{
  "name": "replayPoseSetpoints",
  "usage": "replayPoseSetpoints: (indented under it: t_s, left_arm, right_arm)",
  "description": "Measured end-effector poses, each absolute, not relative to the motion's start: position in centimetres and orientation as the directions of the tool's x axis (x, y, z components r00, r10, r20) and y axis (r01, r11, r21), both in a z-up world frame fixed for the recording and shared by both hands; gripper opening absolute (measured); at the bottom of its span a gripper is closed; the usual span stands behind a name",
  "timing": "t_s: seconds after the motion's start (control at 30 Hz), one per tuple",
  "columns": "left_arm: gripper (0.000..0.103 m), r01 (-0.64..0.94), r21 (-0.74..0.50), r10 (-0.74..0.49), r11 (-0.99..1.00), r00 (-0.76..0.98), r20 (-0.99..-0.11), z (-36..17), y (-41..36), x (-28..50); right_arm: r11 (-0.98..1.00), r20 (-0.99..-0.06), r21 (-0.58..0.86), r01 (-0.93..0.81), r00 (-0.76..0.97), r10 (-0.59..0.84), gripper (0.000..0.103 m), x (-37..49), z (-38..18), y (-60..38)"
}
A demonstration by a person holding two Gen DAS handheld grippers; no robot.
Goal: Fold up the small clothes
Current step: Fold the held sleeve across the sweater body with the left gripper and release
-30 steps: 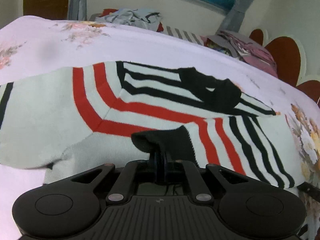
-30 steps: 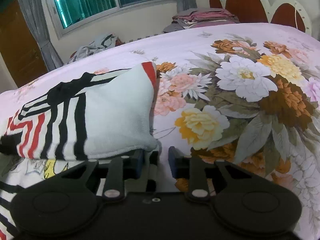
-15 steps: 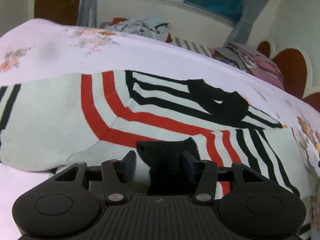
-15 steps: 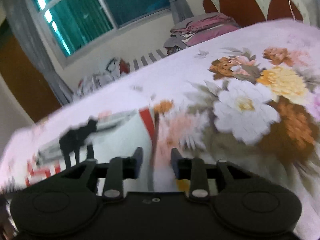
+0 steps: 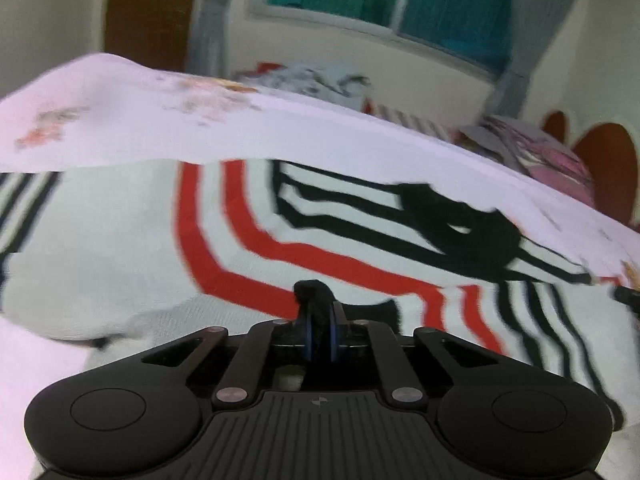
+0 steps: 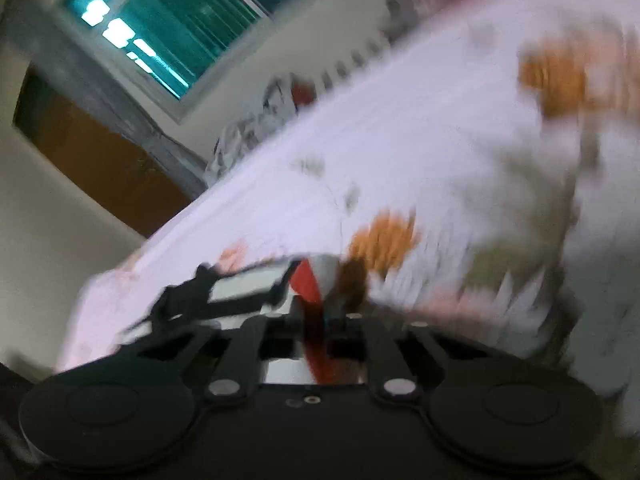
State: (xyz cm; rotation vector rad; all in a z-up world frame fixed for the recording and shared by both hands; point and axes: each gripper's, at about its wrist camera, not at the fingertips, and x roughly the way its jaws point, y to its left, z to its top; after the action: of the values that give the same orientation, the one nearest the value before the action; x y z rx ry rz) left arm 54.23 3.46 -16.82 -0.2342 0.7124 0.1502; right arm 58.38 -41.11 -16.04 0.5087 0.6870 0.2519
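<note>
Sweater: a small knit sweater (image 5: pixel 248 240), white with red and black stripes, lies spread on the bed with its black collar (image 5: pixel 452 220) toward the far edge; in the right wrist view only a blurred corner of it (image 6: pixel 304 284) shows.

Left gripper: the left gripper (image 5: pixel 318 332) has its jaws clenched on a black cuff or hem piece (image 5: pixel 314 296) at the sweater's near edge, the fabric bunched up between the blue pads.

Right gripper: the right gripper (image 6: pixel 320 332) appears pinched on a red-edged bit of the sweater, though heavy blur and tilt make the grip hard to confirm.

Bed: a floral bedsheet (image 6: pixel 400 128) in pale pink with orange and white flowers covers the bed under the garment.

Background: a pile of other clothes (image 5: pixel 320 80) sits beyond the far edge, below a window (image 5: pixel 384 4) with grey curtains; folded pink items (image 5: pixel 548 152) lie near the headboard.

Progress: judged early, since the body looks mostly flat and open; both edges seem gripped for a fold, and the remaining folds and tidying are all left to do.
</note>
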Motion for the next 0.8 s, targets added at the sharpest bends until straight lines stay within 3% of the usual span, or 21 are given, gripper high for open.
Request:
replayPoseSetpoints:
  t_s: [0.07, 0.27, 0.3, 0.33, 0.4, 0.43, 0.53, 0.67, 0.8]
  left_arm:
    - [0.007, -0.229, -0.142, 0.080, 0.963, 0.745, -0.663, -17.1, 3.2, 54.4]
    - [0.008, -0.208, -0.112, 0.078, 0.972, 0.730, -0.679, -16.8, 3.0, 54.7]
    - [0.014, -0.202, -0.099, 0.081, 0.974, 0.723, -0.686, -16.6, 3.0, 54.7]
    - [0.028, -0.211, -0.082, 0.096, 0.974, 0.714, -0.693, -16.3, 3.0, 54.7]
    - [0.047, -0.278, 0.006, 0.214, 0.961, 0.725, -0.655, -14.7, 2.5, 53.8]
    - [0.050, -0.296, 0.024, 0.248, 0.955, 0.749, -0.614, -13.8, 1.9, 53.3]
    - [0.051, -0.199, -0.045, 0.134, 0.979, 0.794, -0.593, -12.1, -1.3, 54.8]
    - [0.051, -0.022, -0.074, -0.033, 0.997, 0.746, -0.665, -13.2, -8.7, 59.4]
    - [0.051, 0.017, -0.076, -0.067, 0.997, 0.690, -0.720, -15.3, -12.8, 61.4]
  right_arm:
    - [0.888, -0.594, 0.456, -0.056, 0.724, 0.350, 0.008, 58.8, -16.9, -40.3]
    - [0.892, -0.599, 0.448, -0.058, 0.722, 0.347, 0.009, 58.5, -17.4, -40.0]
    - [0.894, -0.604, 0.445, -0.053, 0.719, 0.343, 0.015, 58.5, -17.1, -40.1]
    - [0.901, -0.604, 0.431, -0.043, 0.728, 0.324, 0.026, 58.3, -16.6, -40.1]
    - [0.930, -0.577, 0.366, -0.035, 0.775, 0.257, 0.039, 57.3, -14.9, -40.6]
    - [0.931, -0.561, 0.361, -0.061, 0.783, 0.268, 0.039, 57.0, -14.3, -40.4]
    - [0.921, -0.566, 0.344, -0.182, 0.742, 0.358, 0.034, 57.3, -13.4, -37.8]
    - [0.902, -0.621, 0.321, -0.290, 0.655, 0.431, 0.026, 58.6, -14.2, -32.8]
    - [0.887, -0.651, 0.296, -0.355, 0.605, 0.459, 0.026, 58.8, -14.9, -30.0]
